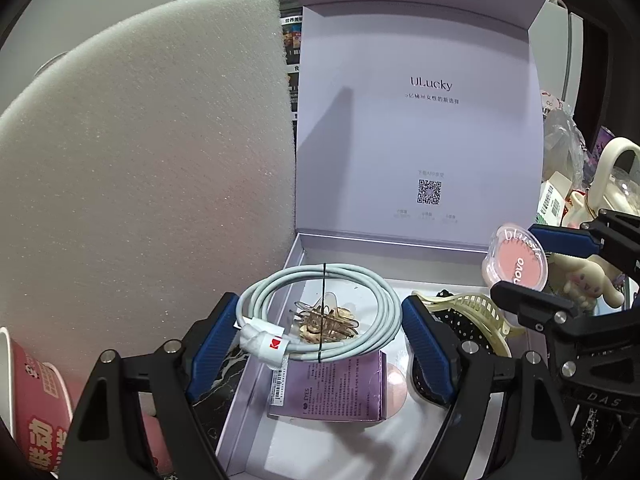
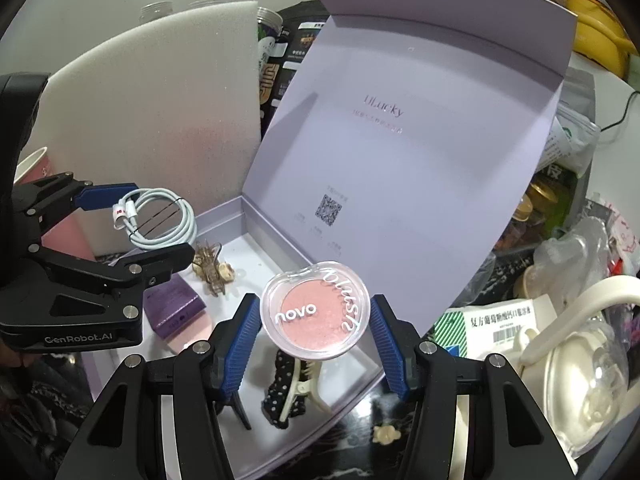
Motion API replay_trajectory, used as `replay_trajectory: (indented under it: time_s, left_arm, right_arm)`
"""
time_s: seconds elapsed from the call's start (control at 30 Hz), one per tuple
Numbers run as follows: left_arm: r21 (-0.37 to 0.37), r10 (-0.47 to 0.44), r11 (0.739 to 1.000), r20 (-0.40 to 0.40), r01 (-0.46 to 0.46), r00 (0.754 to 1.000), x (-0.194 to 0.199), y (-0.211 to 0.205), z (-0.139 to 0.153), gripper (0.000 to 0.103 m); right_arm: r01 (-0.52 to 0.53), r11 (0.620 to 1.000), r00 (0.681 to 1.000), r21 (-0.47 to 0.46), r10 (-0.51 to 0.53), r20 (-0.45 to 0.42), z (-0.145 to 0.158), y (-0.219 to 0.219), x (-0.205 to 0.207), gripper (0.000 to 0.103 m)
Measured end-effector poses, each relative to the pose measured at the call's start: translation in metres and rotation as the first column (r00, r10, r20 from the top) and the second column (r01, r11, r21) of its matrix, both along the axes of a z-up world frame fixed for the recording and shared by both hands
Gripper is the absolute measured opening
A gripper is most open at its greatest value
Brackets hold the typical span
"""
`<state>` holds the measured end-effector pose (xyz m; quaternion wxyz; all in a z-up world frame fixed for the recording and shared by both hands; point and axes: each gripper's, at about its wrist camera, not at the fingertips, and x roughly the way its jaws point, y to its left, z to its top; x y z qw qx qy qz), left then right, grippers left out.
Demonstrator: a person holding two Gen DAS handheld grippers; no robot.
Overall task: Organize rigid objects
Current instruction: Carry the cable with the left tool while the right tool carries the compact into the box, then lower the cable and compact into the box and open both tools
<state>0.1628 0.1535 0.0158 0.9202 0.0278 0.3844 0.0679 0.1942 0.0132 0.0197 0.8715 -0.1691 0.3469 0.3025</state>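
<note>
Here, glossy round blush compact (image 2: pixel 314 314)

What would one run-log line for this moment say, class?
left hand-held gripper: holds coiled cable | right hand-held gripper: holds blush compact | both over open box

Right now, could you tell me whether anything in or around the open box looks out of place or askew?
Nothing looks spilled or damaged. The coiled cable in the left gripper and the blush compact in the right gripper both hang above the box, not yet set down among the clips and purple carton inside.
</note>
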Motion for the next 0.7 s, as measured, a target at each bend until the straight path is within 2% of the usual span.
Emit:
replay_trajectory:
  time_s: [0.3,0.6,0.7]
  left_arm:
    - [-0.007,-0.005,1.0,-0.047,0.004,0.999,0.022,0.007,-0.013,0.082]
    - [-0.054,-0.029,0.998,-0.108,0.023,0.994,0.041,0.009,-0.034,0.082]
    - [-0.042,-0.022,0.999,-0.119,0.017,0.993,0.047,0.01,-0.038,0.082]
  right_arm:
    - [0.007,0.999,1.0,-0.035,-0.008,-0.026,-0.015,0.002,-0.001,0.055]
    - [0.017,0.998,0.999,-0.061,-0.02,-0.046,-0.026,0.003,-0.002,0.055]
    - [0.019,0.997,0.998,-0.069,-0.023,-0.057,-0.03,0.004,-0.001,0.055]
